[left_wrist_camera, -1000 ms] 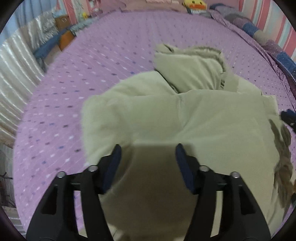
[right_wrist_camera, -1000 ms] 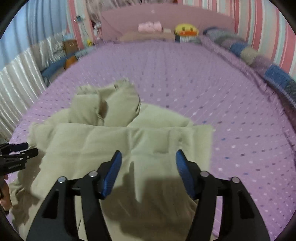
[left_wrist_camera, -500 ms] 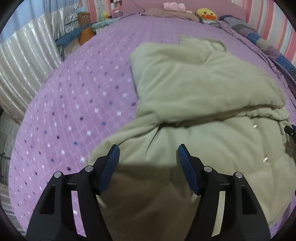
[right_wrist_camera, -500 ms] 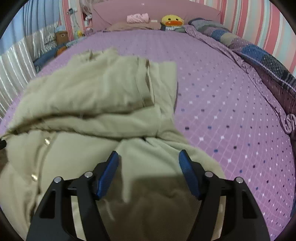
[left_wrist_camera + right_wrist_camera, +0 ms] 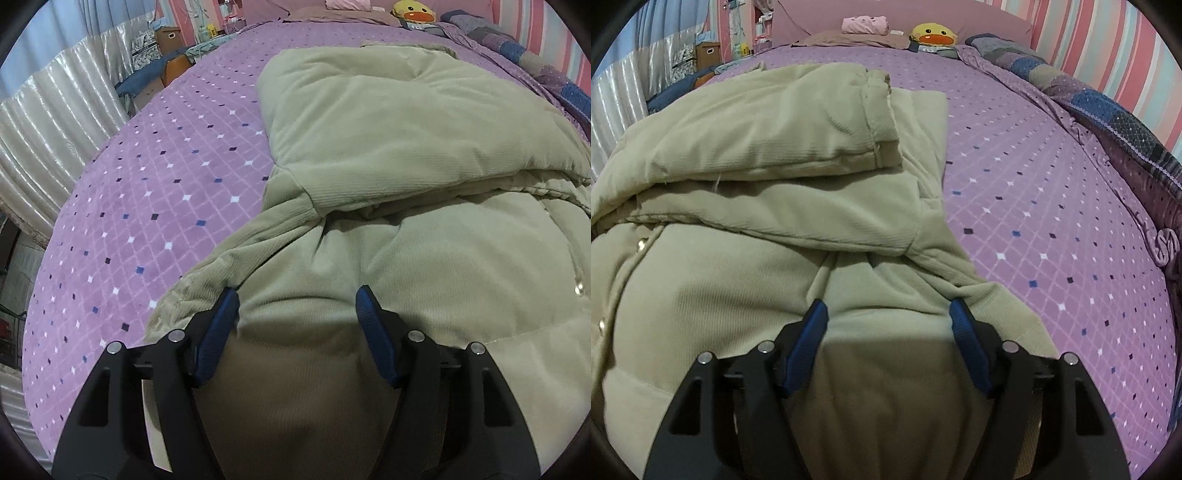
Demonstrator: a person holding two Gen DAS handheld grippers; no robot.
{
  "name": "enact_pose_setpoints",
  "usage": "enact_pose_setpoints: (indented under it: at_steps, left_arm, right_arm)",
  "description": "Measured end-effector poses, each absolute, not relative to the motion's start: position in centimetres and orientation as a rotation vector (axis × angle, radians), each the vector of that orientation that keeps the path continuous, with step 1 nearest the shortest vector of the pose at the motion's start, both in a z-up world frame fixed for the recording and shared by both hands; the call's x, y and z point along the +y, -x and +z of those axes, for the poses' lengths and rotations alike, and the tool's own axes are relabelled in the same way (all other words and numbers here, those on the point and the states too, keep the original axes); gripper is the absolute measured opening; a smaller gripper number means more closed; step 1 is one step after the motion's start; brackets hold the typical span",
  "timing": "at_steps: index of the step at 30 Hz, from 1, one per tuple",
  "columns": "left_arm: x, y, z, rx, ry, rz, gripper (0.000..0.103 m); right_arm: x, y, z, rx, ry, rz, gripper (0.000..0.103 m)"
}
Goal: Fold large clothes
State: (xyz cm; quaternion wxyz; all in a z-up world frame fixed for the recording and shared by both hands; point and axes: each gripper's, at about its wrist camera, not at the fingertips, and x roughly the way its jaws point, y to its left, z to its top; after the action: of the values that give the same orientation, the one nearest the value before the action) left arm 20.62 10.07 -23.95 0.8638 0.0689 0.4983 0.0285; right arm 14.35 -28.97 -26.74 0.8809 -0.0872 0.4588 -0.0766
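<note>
Clearly the padded green coat (image 5: 424,155) is soft, bulky and springy, best taken by its near hem corners. It lies on the purple bedspread (image 5: 166,177), sleeves crossed over its chest. Left gripper (image 5: 297,299) and right gripper (image 5: 888,308) hang over the hem, jaws apart, holding nothing. A second ago both viewed the coat from higher up.

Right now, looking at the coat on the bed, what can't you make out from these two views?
- Near hem of the coat: left wrist view, hidden by the left tool and its shadow.
- Same hem in the right wrist view, hidden by the right tool.
- Coat's front with the snaps: cut off by the left edge there.
- Whether either tool touches the cloth: not clear; jaws stand apart.
</note>
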Motion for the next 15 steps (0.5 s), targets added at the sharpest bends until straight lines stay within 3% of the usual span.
enact_pose_setpoints:
  at_steps: [5, 15]
  left_arm:
    - [10.7, -18.3, -21.4, 1.009, -0.102, 0.053, 0.084]
    - [12.0, -13.8, -17.7, 0.936, -0.049, 0.055, 0.093]
  right_arm:
    - [-28.6, -12.0, -24.3, 0.944, 0.118, -0.154, 0.081]
    - [-25.7, -7.6, -21.2, 0.836, 0.108, -0.079, 0.083]
